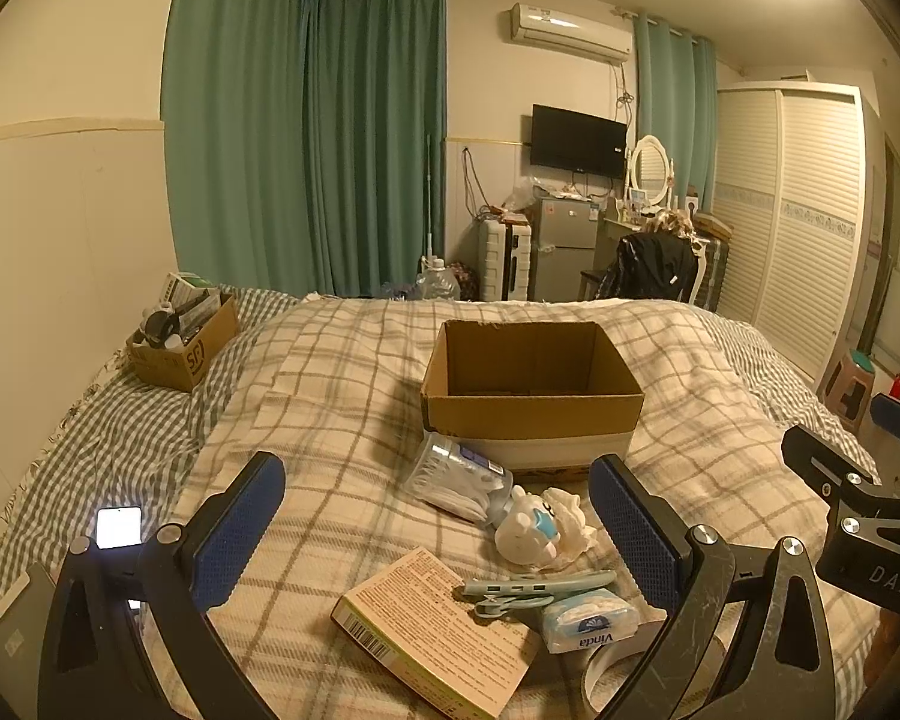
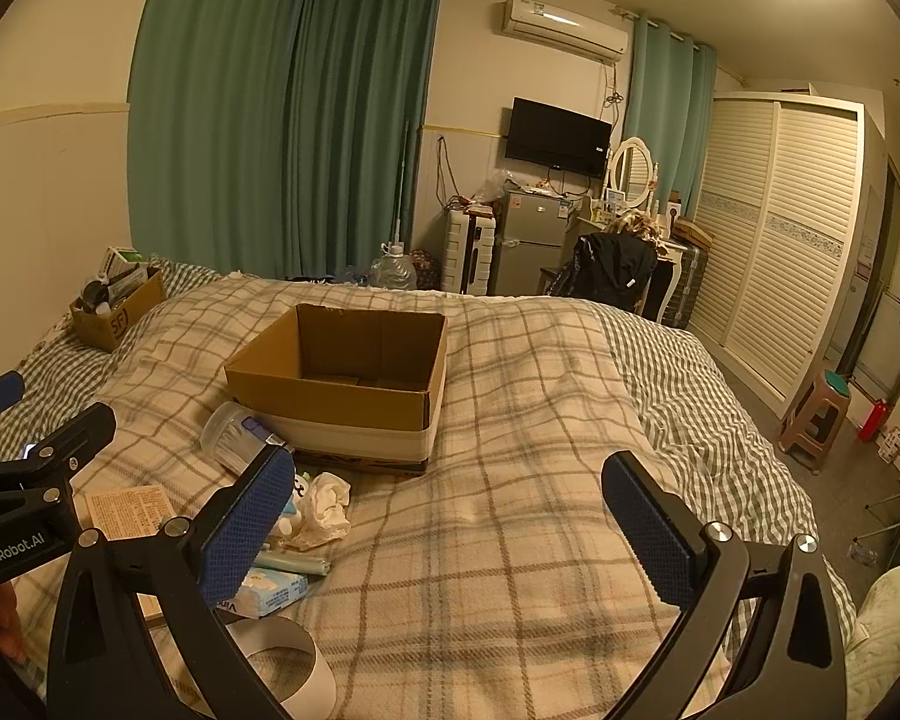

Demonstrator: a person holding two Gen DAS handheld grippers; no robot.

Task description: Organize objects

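Observation:
An empty open cardboard box [image 1: 531, 387] sits on the plaid bed; it also shows in the right wrist view [image 2: 342, 372]. In front of it lie a clear jar of cotton swabs [image 1: 459, 477], a white toy figure [image 1: 528, 531], crumpled tissue [image 1: 570, 516], a yellow flat box [image 1: 435, 630], a pale blue hair clip [image 1: 534, 591], a Vinda tissue pack [image 1: 588, 621] and a tape roll [image 2: 294, 660]. My left gripper [image 1: 438, 540] is open above these items. My right gripper [image 2: 450, 534] is open over bare blanket to the right of them.
A smaller cardboard box [image 1: 180, 348] full of items stands at the bed's far left. A lit phone [image 1: 118, 527] lies at the left edge. A stool [image 2: 816, 420] and a wardrobe [image 2: 774, 240] are right of the bed.

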